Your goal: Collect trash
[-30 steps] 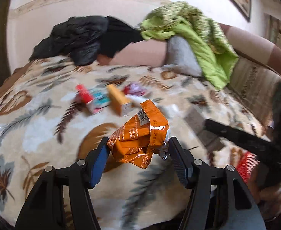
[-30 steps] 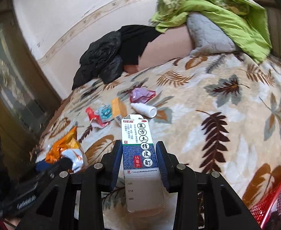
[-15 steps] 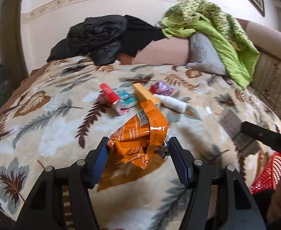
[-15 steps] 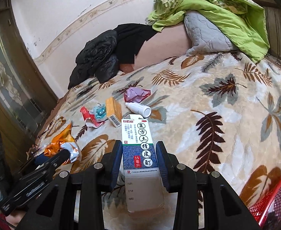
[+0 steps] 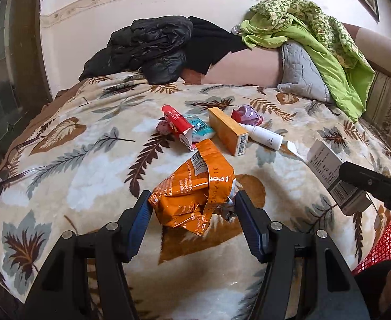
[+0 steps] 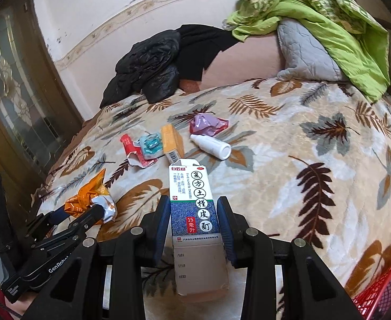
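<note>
My left gripper (image 5: 192, 208) is shut on a crumpled orange snack bag (image 5: 195, 186), held above the leaf-patterned blanket (image 5: 88, 160). My right gripper (image 6: 194, 216) is shut on a white and blue medicine box (image 6: 194, 208) with Chinese print. That box (image 5: 331, 170) also shows at the right of the left wrist view, and the orange bag (image 6: 88, 197) at the lower left of the right wrist view. More litter lies mid-bed: a red wrapper (image 5: 178, 126), a teal packet (image 5: 200, 130), an orange box (image 5: 228, 130), a white bottle (image 5: 264, 136) and a purple wrapper (image 5: 247, 114).
A red mesh basket (image 5: 382, 248) stands at the bed's lower right edge; its rim (image 6: 382, 293) shows in the right wrist view. Black clothes (image 5: 152, 48), a grey pillow (image 5: 299, 72) and a green quilt (image 5: 328, 45) pile at the headboard. A glass-panelled door (image 6: 16, 93) stands left.
Both grippers kept their hold. The left view swung left and tipped down, so the litter pile now sits nearer its centre. The right view shifted slightly, bringing the red basket's rim further in.
</note>
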A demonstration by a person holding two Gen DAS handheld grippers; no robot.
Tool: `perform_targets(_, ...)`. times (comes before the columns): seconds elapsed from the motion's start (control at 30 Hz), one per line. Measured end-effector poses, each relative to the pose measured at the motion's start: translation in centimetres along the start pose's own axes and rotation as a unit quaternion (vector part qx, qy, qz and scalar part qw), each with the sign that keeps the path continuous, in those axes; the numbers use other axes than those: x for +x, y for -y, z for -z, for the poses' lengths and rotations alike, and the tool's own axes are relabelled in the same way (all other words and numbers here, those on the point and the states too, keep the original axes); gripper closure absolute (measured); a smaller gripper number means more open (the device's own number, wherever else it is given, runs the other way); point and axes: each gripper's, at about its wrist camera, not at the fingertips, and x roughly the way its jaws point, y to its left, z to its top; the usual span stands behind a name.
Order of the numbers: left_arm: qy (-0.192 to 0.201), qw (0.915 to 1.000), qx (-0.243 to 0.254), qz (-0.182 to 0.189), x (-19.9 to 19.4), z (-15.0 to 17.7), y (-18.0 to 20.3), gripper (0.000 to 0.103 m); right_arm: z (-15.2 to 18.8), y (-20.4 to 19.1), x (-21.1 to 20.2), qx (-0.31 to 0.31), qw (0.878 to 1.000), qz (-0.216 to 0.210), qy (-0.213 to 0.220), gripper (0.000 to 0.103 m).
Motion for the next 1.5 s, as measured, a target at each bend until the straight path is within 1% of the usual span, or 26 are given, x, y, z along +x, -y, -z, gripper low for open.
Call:
perform_targets(0.23, 0.000, 1.0000, -0.002, 0.003, 0.1, 0.1, -0.1, 0.040, 0.1, -0.1, 0.0, 0.000, 1.000, 0.002, 0.000, 0.064)
perform_targets(0.53, 0.006, 0.9999, 0.015, 0.003, 0.4, 0.3, 1.0, 0.040, 0.1, 0.3, -0.3, 0.005, 1.000, 0.003, 0.002, 0.064)
perform_targets(0.8, 0.005, 0.9998, 0.020, 0.002, 0.7, 0.2, 1.4, 0.040, 0.0, 0.6, -0.3, 0.008, 1.000, 0.004, 0.002, 0.064)
perform_targets(1.13, 0.004, 0.9998, 0.018, 0.003, 0.7, 0.2, 1.5, 0.040, 0.0, 0.6, -0.3, 0.008, 1.000, 0.004, 0.002, 0.064)
perform_targets(1.5, 0.000, 0.9996, 0.007, 0.026, 0.5, 0.4, 1.5, 0.040, -0.1, 0.9, -0.4, 0.009, 1.000, 0.005, 0.004, 0.064)
